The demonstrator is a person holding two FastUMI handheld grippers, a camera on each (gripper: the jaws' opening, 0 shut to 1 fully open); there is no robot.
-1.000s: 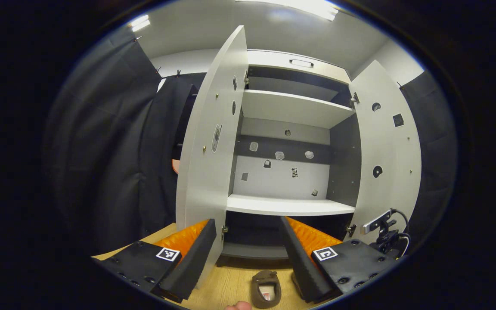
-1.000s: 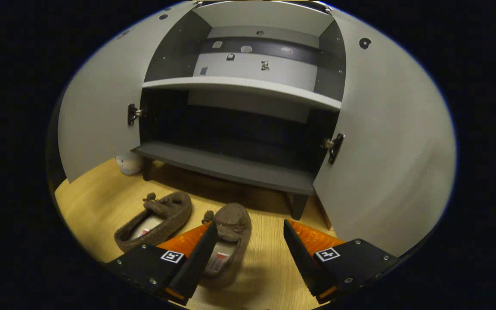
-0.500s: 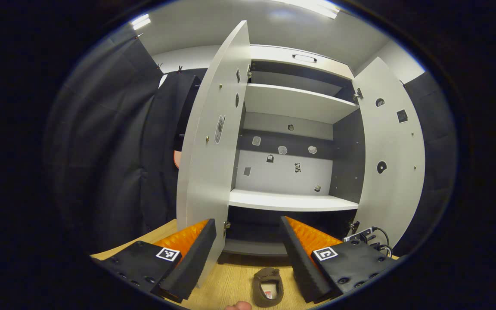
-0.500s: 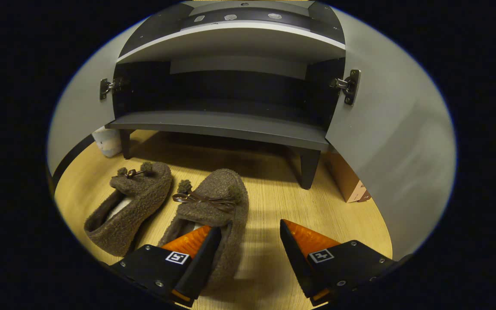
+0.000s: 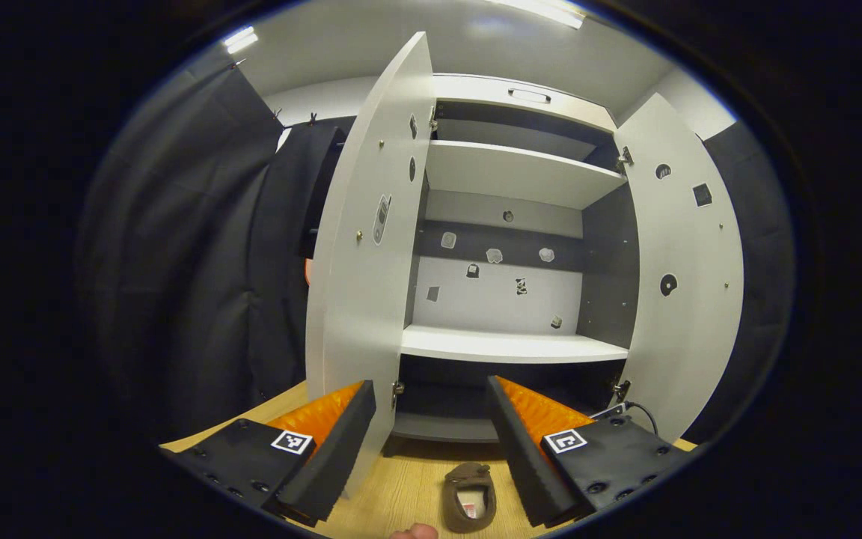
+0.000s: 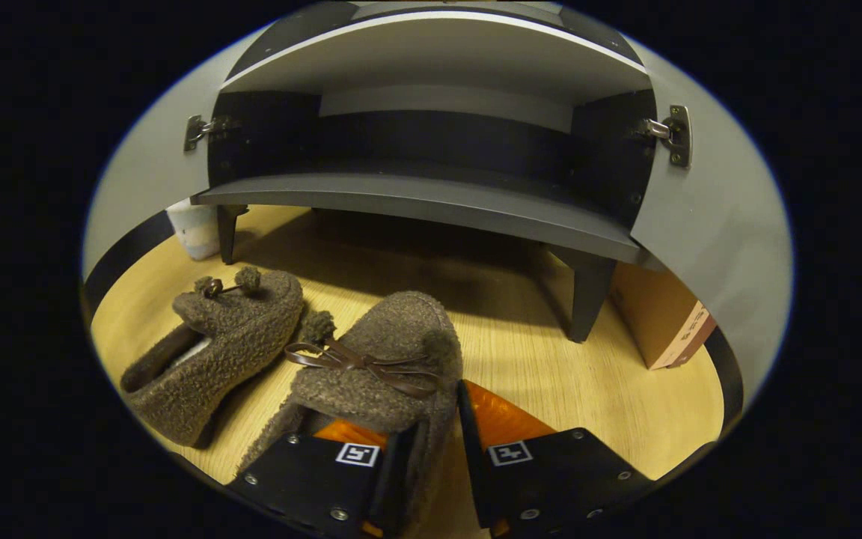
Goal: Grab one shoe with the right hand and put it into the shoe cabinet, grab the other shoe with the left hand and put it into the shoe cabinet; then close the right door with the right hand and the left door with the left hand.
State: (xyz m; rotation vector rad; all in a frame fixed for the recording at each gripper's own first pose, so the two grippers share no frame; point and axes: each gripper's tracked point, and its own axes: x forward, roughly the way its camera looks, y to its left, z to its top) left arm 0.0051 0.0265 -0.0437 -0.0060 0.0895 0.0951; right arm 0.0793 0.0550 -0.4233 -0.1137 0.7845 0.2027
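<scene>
Two brown fuzzy shoes lie on the wooden floor in front of the shoe cabinet [image 6: 431, 202]. In the right gripper view, my right gripper [image 6: 435, 438] is shut on the right side wall of the nearer shoe [image 6: 378, 359], one finger inside its opening and one outside. The other shoe [image 6: 214, 340] lies just left of it, untouched. In the left gripper view, my left gripper [image 5: 431, 419] hangs open and holds nothing, well above the floor, facing the cabinet's open left door [image 5: 360, 262] and right door [image 5: 689, 284]. A shoe [image 5: 470, 498] shows on the floor below it.
The cabinet's dark bottom shelf stands on short legs [image 6: 584, 299]. A cardboard box [image 6: 663, 322] sits by the right leg and a small white object [image 6: 191, 228] by the left one. White upper shelves [image 5: 509, 344] hold nothing. Black cloth hangs on both sides.
My right gripper has come down and forward over the nearer shoe and shut on its side wall. The left gripper has barely shifted and stays open.
</scene>
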